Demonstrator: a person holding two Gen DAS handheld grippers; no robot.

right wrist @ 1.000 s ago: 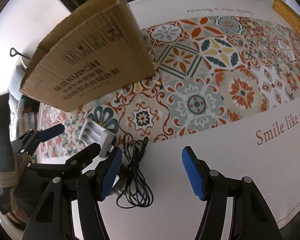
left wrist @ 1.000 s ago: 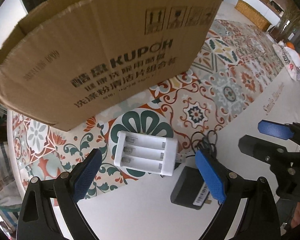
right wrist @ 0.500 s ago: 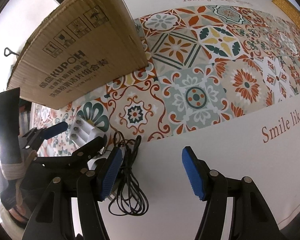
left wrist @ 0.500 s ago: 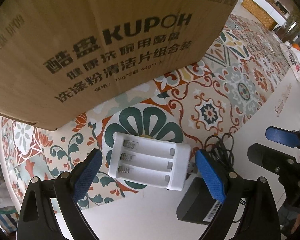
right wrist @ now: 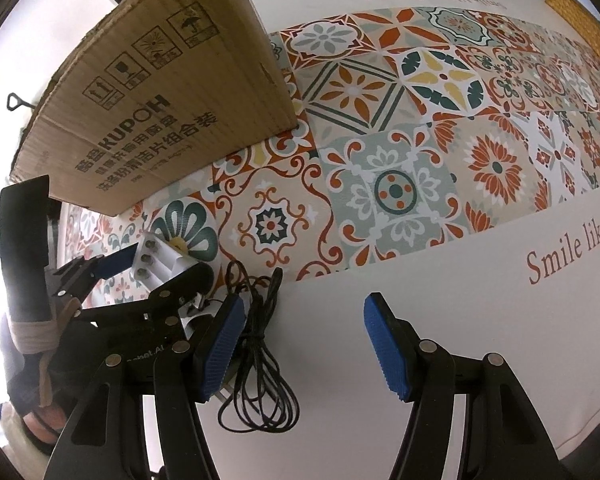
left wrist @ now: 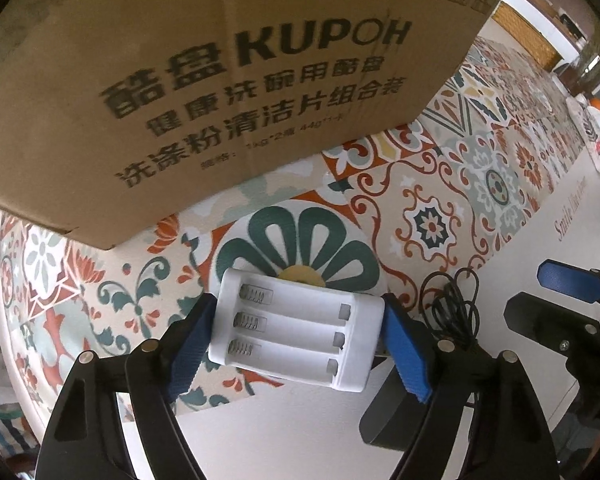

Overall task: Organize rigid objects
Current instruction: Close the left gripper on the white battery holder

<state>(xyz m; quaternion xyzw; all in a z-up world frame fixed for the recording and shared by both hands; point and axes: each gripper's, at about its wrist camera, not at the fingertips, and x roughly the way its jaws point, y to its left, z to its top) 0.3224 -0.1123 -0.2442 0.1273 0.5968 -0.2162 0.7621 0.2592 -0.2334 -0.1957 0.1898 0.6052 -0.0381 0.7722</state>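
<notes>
A second ago the left tongs stood wide above the white battery charger, their blue pads clear of both its ends. Now they sit lower and narrower, the charger fills the gap between them, and the cardboard box looms larger at the top of the left wrist view. The jaws are closing, and each blue pad already lies against one short end of the charger. The right tongs match the earlier picture: half open, with nothing between the pads.

The charger lies on the tabletop near its left end, on the patterned cloth right at the border with the plain white strip, in front of the box. Its long axis runs from one pad to the other across the left wrist view. The three empty slots face up, with the springs at the left pad's end. Just right of it lie a coiled black cable and a dark adapter block on the white strip. The right tongs' left pad hangs over the cable.
</notes>
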